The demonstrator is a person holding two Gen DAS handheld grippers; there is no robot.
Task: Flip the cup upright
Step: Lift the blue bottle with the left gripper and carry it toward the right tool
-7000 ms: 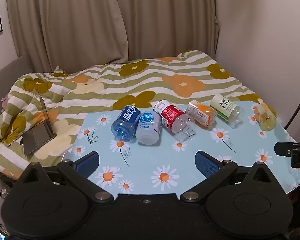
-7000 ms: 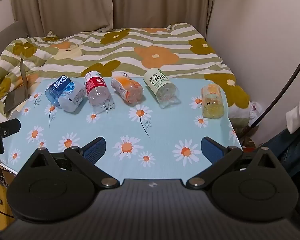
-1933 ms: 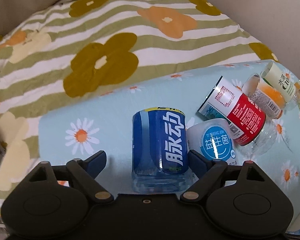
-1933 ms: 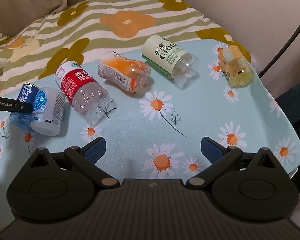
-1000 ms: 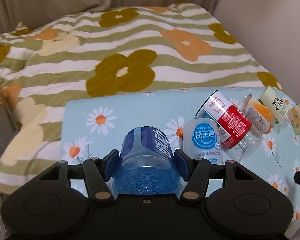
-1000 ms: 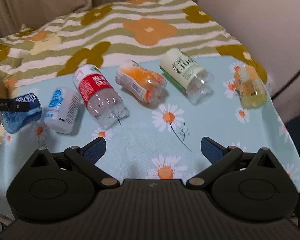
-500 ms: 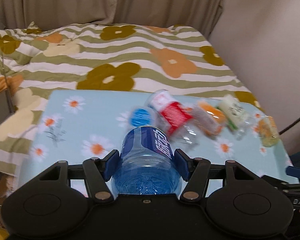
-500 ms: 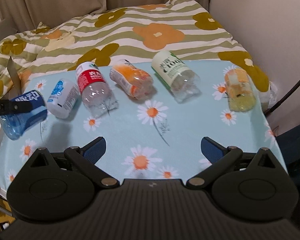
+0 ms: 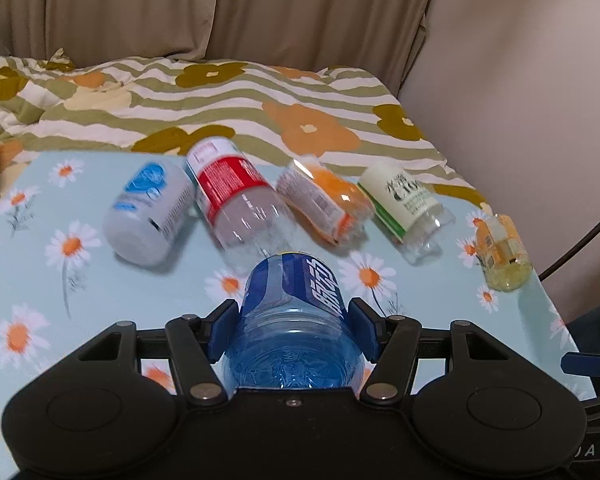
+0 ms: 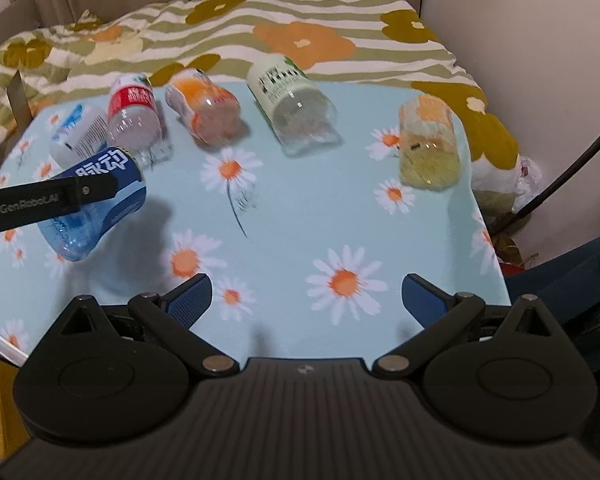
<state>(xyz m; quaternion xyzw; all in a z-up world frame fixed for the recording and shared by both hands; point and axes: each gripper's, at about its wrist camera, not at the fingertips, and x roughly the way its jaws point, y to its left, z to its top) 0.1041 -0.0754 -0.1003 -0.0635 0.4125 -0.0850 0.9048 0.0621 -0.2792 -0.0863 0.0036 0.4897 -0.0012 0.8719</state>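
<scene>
pinching the blue cup (image 9: 294,320), left gripper (image 9: 294,330) tilts it; right gripper (image 10: 306,300) spread.

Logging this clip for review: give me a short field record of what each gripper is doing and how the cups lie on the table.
left gripper: shut on the blue cup, held tilted above the table
right gripper: open, holding nothing
cups lying on their sides: white-blue cup, red cup, orange cup, green-white cup, yellow cup
cups upright: none
background: floral bedspread
</scene>
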